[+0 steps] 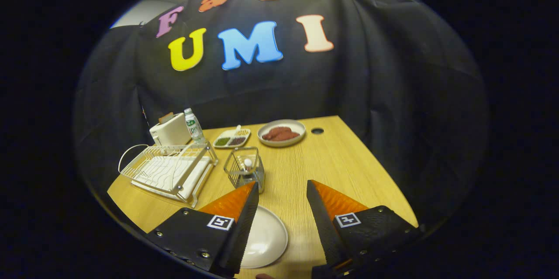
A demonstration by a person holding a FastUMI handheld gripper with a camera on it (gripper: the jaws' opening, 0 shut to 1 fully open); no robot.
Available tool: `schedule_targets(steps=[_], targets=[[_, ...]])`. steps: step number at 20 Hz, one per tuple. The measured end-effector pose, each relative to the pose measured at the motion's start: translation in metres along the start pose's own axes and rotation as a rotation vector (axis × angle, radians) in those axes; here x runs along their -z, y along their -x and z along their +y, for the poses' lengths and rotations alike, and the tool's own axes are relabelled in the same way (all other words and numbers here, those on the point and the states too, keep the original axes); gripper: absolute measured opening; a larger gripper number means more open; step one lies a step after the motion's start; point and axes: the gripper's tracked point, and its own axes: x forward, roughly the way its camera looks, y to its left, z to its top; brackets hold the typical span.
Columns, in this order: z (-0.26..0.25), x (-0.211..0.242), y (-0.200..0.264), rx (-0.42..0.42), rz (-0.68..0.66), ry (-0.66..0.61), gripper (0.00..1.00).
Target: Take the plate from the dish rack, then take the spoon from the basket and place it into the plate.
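A white plate [265, 237] lies flat on the wooden table [340, 161], partly under my left finger and reaching into the gap between the fingers. My gripper [281, 189] is open above the table with nothing between its fingers. Just ahead of the left fingertip stands a small wire basket [244, 170] with the spoon [247, 163] upright in it, its pale rounded end showing at the top. Further left sits the white wire dish rack [168, 170] on its tray, with no dishes in it.
Behind the rack stand a white toaster [170, 130] and a plastic bottle [193, 125]. Beyond the basket are a divided dish [232, 138] of green and dark food and a bowl [281, 133] of reddish food. A round hole [317, 131] marks the far table corner.
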Motion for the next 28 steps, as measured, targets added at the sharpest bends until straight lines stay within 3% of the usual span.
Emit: schedule_targets(steps=[5,8,18,24,26,28], targets=[[0.029,-0.053,-0.009,-0.046,-0.215,0.144,0.70],[0.047,-0.050,-0.021,-0.084,-0.272,0.147,0.70],[0.045,-0.020,-0.101,-0.088,-0.320,0.061,0.70],[0.051,0.007,-0.141,-0.115,-0.263,-0.004,0.69],[0.048,0.019,-0.148,-0.115,-0.215,0.010,0.64],[0.057,0.020,-0.152,-0.145,-0.198,-0.007,0.37]])
